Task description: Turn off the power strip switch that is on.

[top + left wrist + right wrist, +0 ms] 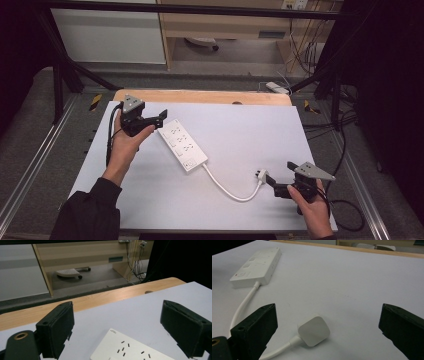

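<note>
The left gripper [161, 118] is seen with its jaws spread wide and nothing pressed between the pads; in the left gripper view the fingers [58, 330] stand on either side of the far end of the power strip [125, 350], above it and clear of its casing. In the high view that gripper is held just beside the strip's far end [182, 144], on its left.

The right gripper [272, 181] is likewise found open. In the right gripper view the white plug [314, 330] is seen lying on the sheet between the two fingers [258, 327], nearer the left one, touched by neither. The plug [261, 175] lies well apart from the strip, toward the person's right, and is joined to the strip's near end by a curved white cord [227, 190].

The strip lies flat and diagonal on the white table sheet [240, 130].
</note>
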Action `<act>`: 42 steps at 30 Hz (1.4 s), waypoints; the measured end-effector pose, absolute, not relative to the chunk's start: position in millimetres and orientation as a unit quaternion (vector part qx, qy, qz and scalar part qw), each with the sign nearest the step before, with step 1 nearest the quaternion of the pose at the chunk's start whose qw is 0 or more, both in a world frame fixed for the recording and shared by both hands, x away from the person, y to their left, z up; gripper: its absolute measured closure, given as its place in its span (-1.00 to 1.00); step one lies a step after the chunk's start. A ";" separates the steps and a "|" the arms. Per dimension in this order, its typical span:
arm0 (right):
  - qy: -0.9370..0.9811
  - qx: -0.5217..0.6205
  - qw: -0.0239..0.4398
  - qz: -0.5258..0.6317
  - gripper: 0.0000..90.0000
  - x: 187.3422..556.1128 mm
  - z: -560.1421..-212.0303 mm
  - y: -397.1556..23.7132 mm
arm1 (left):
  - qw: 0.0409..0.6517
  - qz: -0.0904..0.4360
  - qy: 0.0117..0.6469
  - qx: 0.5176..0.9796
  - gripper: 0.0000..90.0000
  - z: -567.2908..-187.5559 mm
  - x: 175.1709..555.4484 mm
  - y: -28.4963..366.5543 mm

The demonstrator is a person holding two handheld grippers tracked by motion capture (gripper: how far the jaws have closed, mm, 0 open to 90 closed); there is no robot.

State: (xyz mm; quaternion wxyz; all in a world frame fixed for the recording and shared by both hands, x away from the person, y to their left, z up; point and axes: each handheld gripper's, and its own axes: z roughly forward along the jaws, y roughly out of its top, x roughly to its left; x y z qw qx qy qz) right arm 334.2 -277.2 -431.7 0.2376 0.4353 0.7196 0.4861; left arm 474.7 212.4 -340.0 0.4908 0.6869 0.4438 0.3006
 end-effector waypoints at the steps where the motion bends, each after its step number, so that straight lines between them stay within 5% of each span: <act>1: 0.720 0.434 0.238 0.486 -0.94 334.4 -431.8 -277.1 | 0.490 0.301 0.446 0.686 -0.72 -340.6 475.7 212.5; 31: 0.723 0.432 0.236 0.485 -0.95 334.3 -431.8 -276.4 | 0.472 0.289 0.477 0.683 -0.66 -357.2 497.9 208.3; 42: 0.720 0.434 0.236 0.487 -0.95 334.4 -431.8 -278.1 | 0.475 0.280 0.490 0.676 -0.50 -361.7 504.2 211.3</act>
